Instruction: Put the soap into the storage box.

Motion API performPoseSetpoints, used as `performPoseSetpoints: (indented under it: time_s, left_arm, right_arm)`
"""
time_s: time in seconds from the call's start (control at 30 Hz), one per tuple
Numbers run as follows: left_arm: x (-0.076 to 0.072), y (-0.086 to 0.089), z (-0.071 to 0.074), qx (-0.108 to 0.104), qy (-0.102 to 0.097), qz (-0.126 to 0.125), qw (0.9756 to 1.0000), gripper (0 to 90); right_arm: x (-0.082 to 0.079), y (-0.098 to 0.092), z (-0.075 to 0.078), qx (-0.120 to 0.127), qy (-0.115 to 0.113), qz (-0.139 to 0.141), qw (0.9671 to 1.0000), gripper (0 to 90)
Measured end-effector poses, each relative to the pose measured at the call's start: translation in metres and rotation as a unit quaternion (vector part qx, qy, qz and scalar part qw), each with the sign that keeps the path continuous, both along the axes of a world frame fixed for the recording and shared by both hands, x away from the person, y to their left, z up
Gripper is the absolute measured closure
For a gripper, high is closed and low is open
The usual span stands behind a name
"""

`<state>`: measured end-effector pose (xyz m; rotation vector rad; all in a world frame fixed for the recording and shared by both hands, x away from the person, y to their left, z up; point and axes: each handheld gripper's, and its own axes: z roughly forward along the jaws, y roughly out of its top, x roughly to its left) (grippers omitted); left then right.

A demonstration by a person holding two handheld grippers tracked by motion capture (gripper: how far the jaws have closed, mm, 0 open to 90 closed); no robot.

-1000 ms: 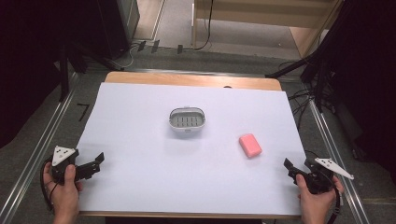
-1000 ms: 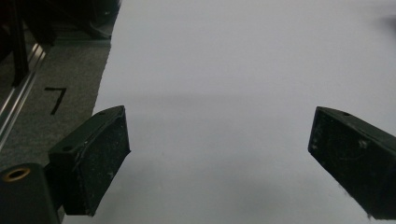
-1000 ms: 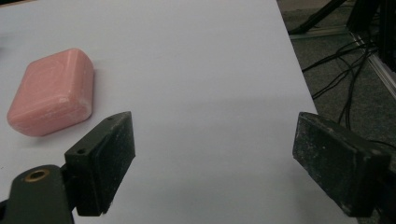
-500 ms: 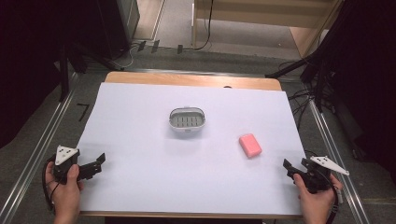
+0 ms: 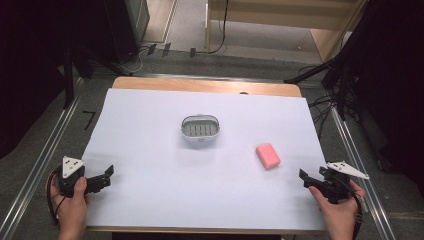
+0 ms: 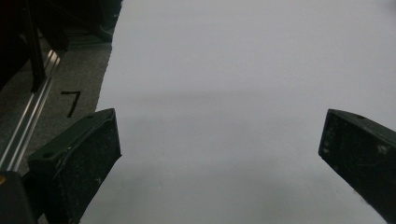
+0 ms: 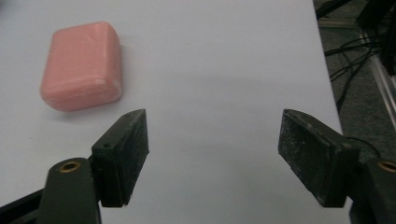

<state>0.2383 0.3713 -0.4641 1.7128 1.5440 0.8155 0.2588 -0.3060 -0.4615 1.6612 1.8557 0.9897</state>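
A pink bar of soap (image 5: 268, 155) lies on the white sheet, right of centre. A grey slotted soap dish (image 5: 200, 128) stands empty at the middle. My right gripper (image 5: 304, 178) hovers near the front right corner, a short way before the soap. In the right gripper view the soap (image 7: 81, 65) sits ahead and to the left of my right gripper (image 7: 212, 130). Its jaws have just been opening a little and stand apart with nothing between them. My left gripper (image 5: 107, 176) rests at the front left, open over bare sheet (image 6: 218, 135).
The white sheet (image 5: 150, 125) covers a wooden table whose far edge (image 5: 200, 85) shows. Metal rails (image 5: 45, 165) run along the floor at the left, and cables (image 5: 325, 105) lie at the right.
My right gripper has crept slightly forward and up toward the soap. The left hand and gripper have stayed put, and the soap and dish have not moved.
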Motion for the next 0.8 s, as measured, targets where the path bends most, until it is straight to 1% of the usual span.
performPoseSetpoints:
  time_s: [0.03, 0.07, 0.1, 0.13, 0.23, 0.27, 0.3, 0.33, 0.43, 0.47, 0.5, 0.57, 0.67, 0.77, 0.8]
  left_arm:
    - [0.0, 0.0, 0.0, 0.0, 0.0, 0.0, 1.0, 0.0]
    - [0.0, 0.0, 0.0, 0.0, 0.0, 0.0, 1.0, 0.0]
    - [0.0, 0.0, 0.0, 0.0, 0.0, 0.0, 1.0, 0.0]
    - [0.0, 0.0, 0.0, 0.002, 0.003, -0.003, 1.0, 0.0]
    - [0.0, 0.0, 0.0, 0.004, 0.003, -0.003, 1.0, 0.0]
    - [0.0, 0.0, 0.0, 0.004, 0.003, -0.004, 1.0, 0.0]
    - [0.0, 0.0, 0.0, 0.004, 0.004, -0.003, 1.0, 0.0]
    - [0.0, 0.0, 0.0, 0.003, 0.005, -0.004, 1.0, 0.0]
    - [0.001, 0.0, 0.0, 0.003, 0.006, -0.003, 1.0, 0.0]
    - [0.001, 0.0, 0.0, 0.003, 0.006, -0.005, 1.0, 0.0]
    - [0.001, 0.0, 0.0, 0.003, 0.006, -0.005, 1.0, 0.0]
    - [0.001, 0.0, 0.0, 0.003, 0.006, -0.005, 1.0, 0.0]
    - [0.001, 0.0, 0.0, 0.001, 0.006, -0.006, 1.0, 0.0]
    - [0.001, 0.0, 0.0, 0.002, 0.008, -0.005, 1.0, 0.0]
    - [0.001, 0.0, 0.0, 0.001, 0.007, -0.006, 1.0, 0.0]
  right_arm:
    - [0.0, 0.0, 0.0, 0.0, 0.0, 0.0, 1.0, 23.8]
    - [0.002, 0.005, 0.004, -0.004, 0.0, 0.01, 0.9999, 20.9]
    - [0.002, 0.005, 0.004, -0.004, 0.0, 0.01, 0.9999, 20.9]
    - [0.004, 0.01, 0.007, -0.014, 0.005, 0.018, 0.9997, 19.6]
    - [0.007, 0.014, 0.008, -0.017, 0.012, 0.029, 0.9994, 18.0]
    - [0.009, 0.019, 0.009, -0.029, 0.02, 0.033, 0.9988, 16.0]
    - [0.009, 0.019, 0.009, -0.029, 0.02, 0.033, 0.9988, 16.0]
    - [0.012, 0.023, 0.009, -0.035, 0.029, 0.035, 0.9984, 15.8]
    - [0.014, 0.026, 0.009, -0.039, 0.034, 0.034, 0.9981, 15.9]
    - [0.017, 0.029, 0.009, -0.043, 0.039, 0.034, 0.9978, 18.7]
    - [0.018, 0.03, 0.01, -0.043, 0.041, 0.034, 0.9977, 18.7]
    - [0.019, 0.031, 0.01, -0.047, 0.039, 0.036, 0.9975, 18.9]
    - [0.022, 0.035, 0.012, -0.061, 0.039, 0.042, 0.9965, 20.9]
    - [0.027, 0.041, 0.014, -0.07, 0.035, 0.04, 0.9961, 25.6]
    - [0.028, 0.042, 0.015, -0.069, 0.035, 0.043, 0.9961, 27.3]
